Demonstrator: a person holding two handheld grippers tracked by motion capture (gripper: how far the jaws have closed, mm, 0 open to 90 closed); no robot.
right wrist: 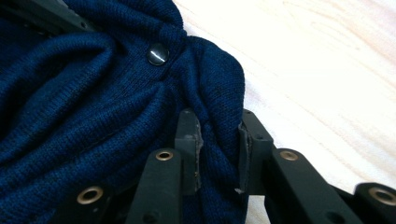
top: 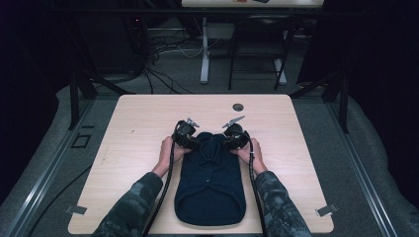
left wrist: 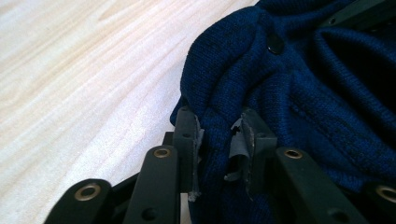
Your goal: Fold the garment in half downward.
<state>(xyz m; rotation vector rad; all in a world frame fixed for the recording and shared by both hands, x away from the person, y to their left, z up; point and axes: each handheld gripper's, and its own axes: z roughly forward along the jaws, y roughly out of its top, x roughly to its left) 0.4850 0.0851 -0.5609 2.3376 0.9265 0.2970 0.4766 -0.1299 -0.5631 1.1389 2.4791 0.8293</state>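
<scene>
So this is the grab stage of what looks like a fold. A dark blue knit sweater [top: 211, 182] lies flat on the desk [top: 128, 123], hem toward the person, collar end pointing away. The left gripper [top: 190, 140] has pinched a bunched ridge of knit at the top left corner, and its own view shows fabric squeezed between the pads [left wrist: 243, 140]. The right gripper [top: 230, 140] does the same at the top right, jaws nearly closed with a fold of wool clamped just below a dark button [right wrist: 158, 54]. Both grips look solid but shallow.

Next move probably calls for lifting both corners together, evenly, then carrying them toward the hem. If one side rises faster, the knit will likely skew or slip out.
</scene>
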